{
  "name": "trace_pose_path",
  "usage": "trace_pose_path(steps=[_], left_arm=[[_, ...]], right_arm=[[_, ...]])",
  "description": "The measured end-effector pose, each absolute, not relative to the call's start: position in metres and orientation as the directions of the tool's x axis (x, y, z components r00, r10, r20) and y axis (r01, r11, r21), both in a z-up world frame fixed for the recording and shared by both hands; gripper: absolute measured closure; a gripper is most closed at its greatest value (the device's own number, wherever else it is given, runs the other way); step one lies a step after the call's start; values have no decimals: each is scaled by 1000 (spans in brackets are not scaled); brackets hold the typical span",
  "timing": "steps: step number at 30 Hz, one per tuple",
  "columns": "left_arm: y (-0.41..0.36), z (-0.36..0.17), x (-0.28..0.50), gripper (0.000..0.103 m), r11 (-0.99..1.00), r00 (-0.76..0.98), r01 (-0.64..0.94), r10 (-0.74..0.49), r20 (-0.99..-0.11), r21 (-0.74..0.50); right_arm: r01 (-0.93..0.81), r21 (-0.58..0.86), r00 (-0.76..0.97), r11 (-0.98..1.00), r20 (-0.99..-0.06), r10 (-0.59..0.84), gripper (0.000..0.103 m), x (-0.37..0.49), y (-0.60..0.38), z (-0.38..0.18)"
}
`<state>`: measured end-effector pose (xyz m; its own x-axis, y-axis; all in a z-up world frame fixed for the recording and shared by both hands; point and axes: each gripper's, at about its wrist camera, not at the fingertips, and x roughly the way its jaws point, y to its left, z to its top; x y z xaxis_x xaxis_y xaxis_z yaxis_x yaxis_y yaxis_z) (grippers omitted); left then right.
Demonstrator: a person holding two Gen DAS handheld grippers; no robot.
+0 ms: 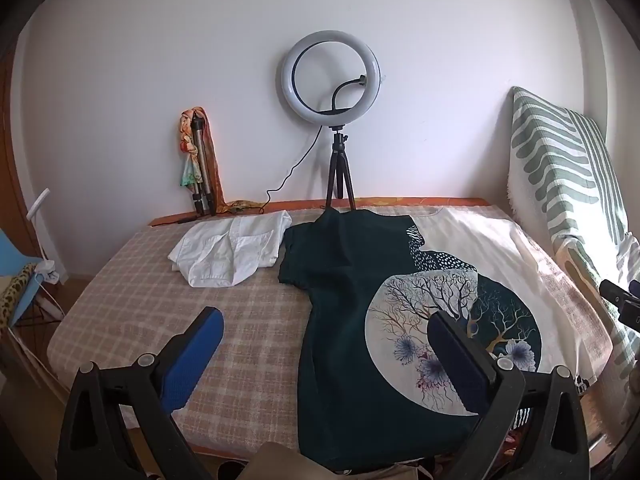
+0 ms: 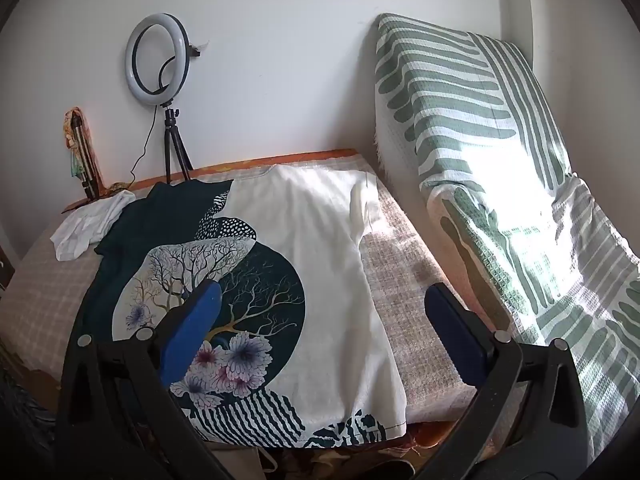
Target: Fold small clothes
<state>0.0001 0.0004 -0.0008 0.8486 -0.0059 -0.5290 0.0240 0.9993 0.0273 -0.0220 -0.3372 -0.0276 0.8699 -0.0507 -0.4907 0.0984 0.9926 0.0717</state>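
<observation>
Ring light (image 1: pixel 330 76) on tripod (image 1: pixel 340 174); striped cushion (image 2: pixel 480 152).

Both wrist views look slightly down from the bed's near edge toward the far wall, sharing the dark-green-and-white printed T-shirt (image 1: pixel 344 320) (image 2: pixel 256 240) and white ring light (image 1: pixel 331 76) (image 2: pixel 157 60); the right view sits further right.

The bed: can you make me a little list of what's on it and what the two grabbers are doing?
bed: checked cover
T-shirt: spread flat on the bed, half dark, half white, tree and flower print
white garment: crumpled, beside the T-shirt's dark sleeve
ring light: on a tripod at the bed's far edge, by the wall
left gripper: open, holding nothing, above the T-shirt's dark side
right gripper: open, holding nothing, above the T-shirt's white side
folding: not begun
</observation>
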Motion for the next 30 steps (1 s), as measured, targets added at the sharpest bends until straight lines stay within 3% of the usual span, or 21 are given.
trace_pose_path(steps=[8,9,30], left_arm=[[8,-1,-2,0,1000,846,22,-26,-533,-14],[3,1,-2,0,999,844,11,12,-536,39],[9,3,-4,0,1000,847,-12,21,-531,20]], right_arm=[[91,49,872,995,-487,-56,0,-25,-335,-28],[93,43,873,995,-484,-61,0,-26,-335,-29],[95,26,883,995,-464,-72,0,-28,-330,-21]])
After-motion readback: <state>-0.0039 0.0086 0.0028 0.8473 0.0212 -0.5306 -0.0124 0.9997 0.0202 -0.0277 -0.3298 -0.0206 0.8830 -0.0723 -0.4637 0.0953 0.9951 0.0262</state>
